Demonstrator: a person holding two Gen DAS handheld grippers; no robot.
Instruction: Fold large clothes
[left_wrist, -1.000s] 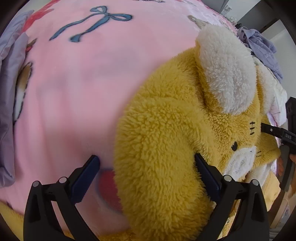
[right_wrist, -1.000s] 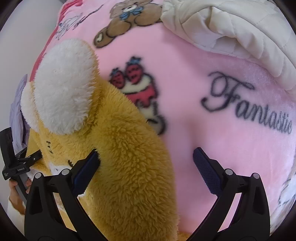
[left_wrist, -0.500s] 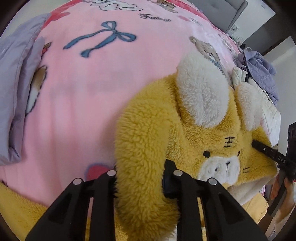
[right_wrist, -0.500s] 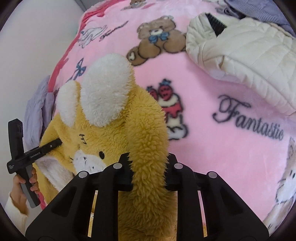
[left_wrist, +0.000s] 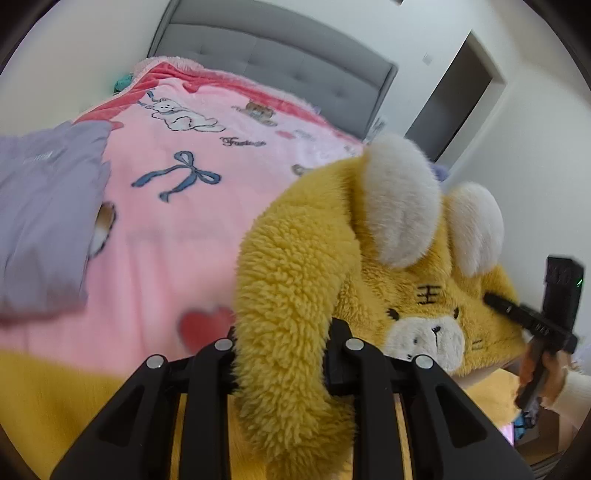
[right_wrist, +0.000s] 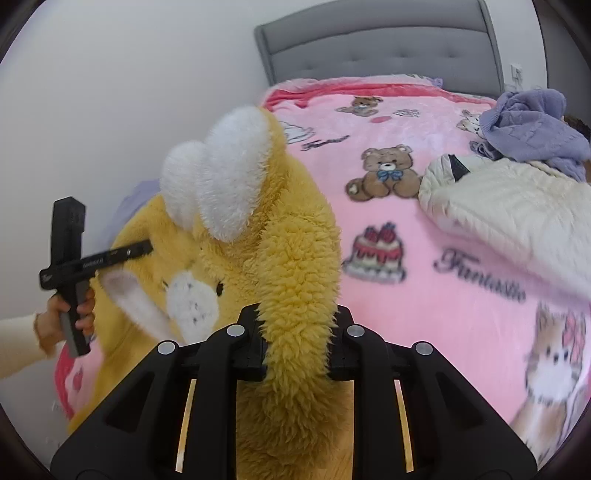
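Both grippers were clamped on the same yellow fleece garment (left_wrist: 295, 280), a thick hooded piece with white ears (left_wrist: 399, 199) and an animal face (left_wrist: 428, 332). The left gripper (left_wrist: 282, 354) pinched a fat roll of the hood edge between its jaws, and the right gripper (right_wrist: 297, 339) pinched the matching roll on the other side. The hood hung between the two grippers, above the pink blanket (left_wrist: 177, 236), and the body of the garment dropped below each gripper, out of view.

I judged slipping to be the main risk. The fleece was bulky and soft, so the pads perhaps held only the outer pile, and the weight of the hanging part could pull the roll out. If one side came loose, the garment would swing and fall in a heap. Ahead of the right gripper and to its right lay a cream quilted jacket (right_wrist: 517, 206); a low swing could drag over it. A purple garment (left_wrist: 40, 221) lay ahead and left of the left gripper.
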